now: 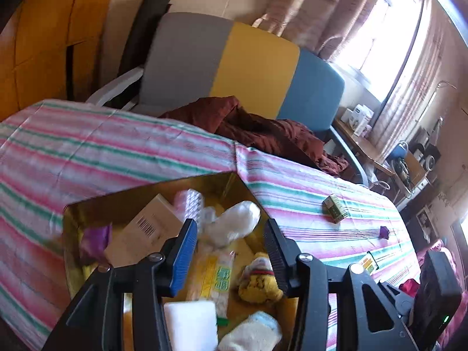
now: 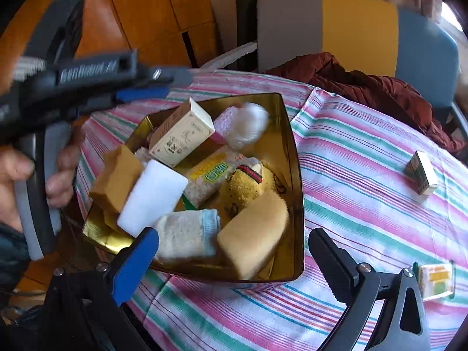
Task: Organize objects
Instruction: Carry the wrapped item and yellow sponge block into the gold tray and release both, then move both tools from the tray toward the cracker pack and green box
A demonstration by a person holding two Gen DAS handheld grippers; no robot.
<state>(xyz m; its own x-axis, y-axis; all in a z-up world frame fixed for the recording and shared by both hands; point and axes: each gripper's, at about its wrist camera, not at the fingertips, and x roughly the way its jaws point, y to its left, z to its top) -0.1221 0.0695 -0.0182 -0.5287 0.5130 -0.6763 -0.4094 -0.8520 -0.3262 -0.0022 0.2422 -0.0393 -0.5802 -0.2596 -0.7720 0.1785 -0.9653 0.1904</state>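
So the gold tin (image 2: 288, 158) is sitting on the tabletop (image 2: 365, 204), which has a pink, green and white striped cloth over it, and it's pretty much stuffed. Inside: a cream box with printing (image 2: 182, 140) leaning at the far end, a white fluffy thing (image 2: 248, 125) next to it, a packet with a green label (image 2: 209, 175) in the middle, a yellow plush toy (image 2: 248, 187), a white block (image 2: 152, 196), a tan sponge (image 2: 117, 175) hanging over the left rim, a rolled towel with a blue edge (image 2: 187, 231) and another tan sponge (image 2: 254, 231) at the near end.

The right tongs (image 2: 234, 248) are spread wide, hovering at the near edge of the tin with nothing between the pads. The left tongs (image 1: 229, 251) hang over the tin's contents, partly apart, also with nothing pinched. You can see a hand (image 2: 58, 172) gripping the left tool's handle in the right wrist view.

Still out on the cloth, to the right of the tin: a small green and white box (image 2: 422, 174), a clear packet with yellow and green labels (image 2: 435, 280), and a small purple thing (image 1: 384, 232). A dark red jacket (image 2: 365, 87) is bunched up at the far edge of the tabletop, in front of a grey, yellow and blue chair (image 2: 351, 29).
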